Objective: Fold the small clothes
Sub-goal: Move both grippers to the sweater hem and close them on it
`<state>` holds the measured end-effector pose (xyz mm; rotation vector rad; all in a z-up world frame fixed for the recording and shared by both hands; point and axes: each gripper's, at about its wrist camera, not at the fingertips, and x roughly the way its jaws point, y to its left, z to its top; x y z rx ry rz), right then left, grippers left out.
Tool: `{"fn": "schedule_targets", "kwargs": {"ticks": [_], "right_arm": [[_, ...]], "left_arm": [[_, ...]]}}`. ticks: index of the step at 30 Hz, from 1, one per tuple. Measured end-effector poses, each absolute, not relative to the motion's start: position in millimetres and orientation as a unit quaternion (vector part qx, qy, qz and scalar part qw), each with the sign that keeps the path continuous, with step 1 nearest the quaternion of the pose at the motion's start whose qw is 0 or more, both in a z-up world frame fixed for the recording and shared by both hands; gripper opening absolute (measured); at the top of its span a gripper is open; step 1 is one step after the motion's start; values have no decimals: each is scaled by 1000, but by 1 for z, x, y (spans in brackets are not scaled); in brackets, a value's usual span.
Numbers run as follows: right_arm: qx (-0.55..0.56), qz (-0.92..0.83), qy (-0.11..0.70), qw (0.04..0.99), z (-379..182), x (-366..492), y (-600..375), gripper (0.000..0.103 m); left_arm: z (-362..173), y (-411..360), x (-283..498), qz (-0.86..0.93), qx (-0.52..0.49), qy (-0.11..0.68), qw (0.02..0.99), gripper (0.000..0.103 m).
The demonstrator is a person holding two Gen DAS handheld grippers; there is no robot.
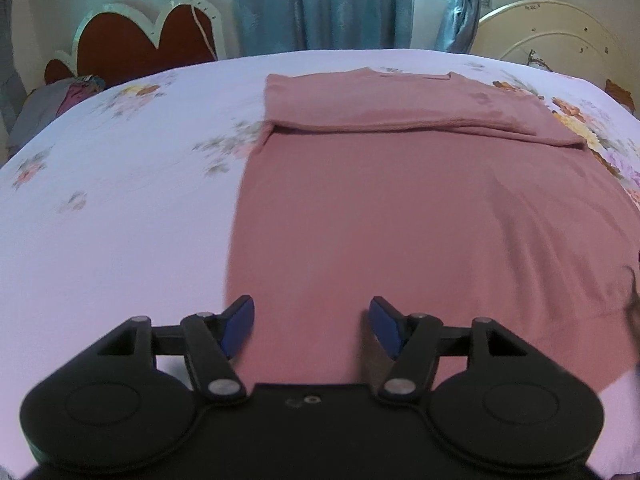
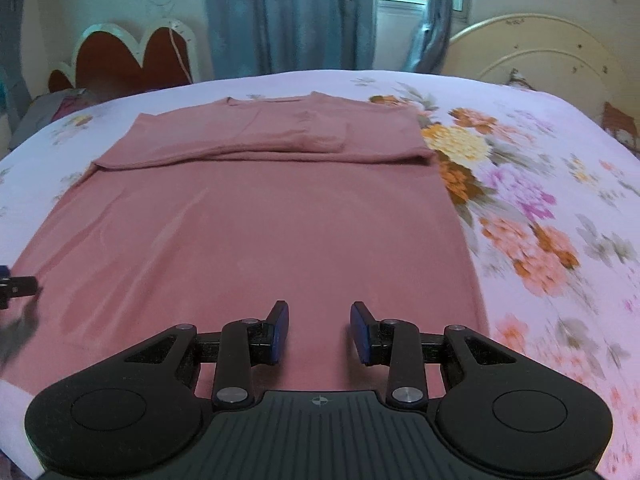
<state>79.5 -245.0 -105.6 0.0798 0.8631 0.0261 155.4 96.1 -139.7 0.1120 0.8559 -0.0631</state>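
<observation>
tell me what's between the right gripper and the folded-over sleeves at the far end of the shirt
Only the shirt's own flat pink body, nothing on it, seen from the right wrist past the right gripper.

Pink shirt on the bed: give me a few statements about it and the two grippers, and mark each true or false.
1. The pink shirt lies flat on a floral bedsheet. True.
2. The sleeves are spread wide to both sides. False: they are folded in across the shirt's upper part.
3. The left gripper clamps the shirt's hem. False: its jaws stand open over the cloth, nothing between them.
4. The right gripper hovers open over the shirt's near part. True.
5. Blue curtains hang behind the bed. True.
</observation>
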Motion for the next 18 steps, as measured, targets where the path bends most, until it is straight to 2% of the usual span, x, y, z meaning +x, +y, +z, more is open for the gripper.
{"fn": "schedule_targets", "kwargs": {"ticks": [12, 13, 14, 15, 16, 18], "right_arm": [[53, -53, 423, 903, -108, 42, -272, 34], [60, -60, 424, 902, -109, 39, -277, 38], [67, -66, 424, 901, -109, 38, -281, 46], [74, -76, 420, 901, -108, 35, -286, 68], [77, -84, 414, 903, -107, 32, -290, 73], [78, -87, 413, 903, -107, 29, -295, 73]], "left_arm": [[-149, 130, 124, -35, 0, 443, 896, 67], [-150, 130, 122, -36, -1, 443, 896, 67], [-151, 130, 122, -38, -4, 443, 896, 67], [-151, 131, 121, -40, -6, 443, 895, 67], [-152, 131, 120, -42, -8, 443, 895, 66], [-154, 132, 120, -51, -17, 444, 894, 65]]}}
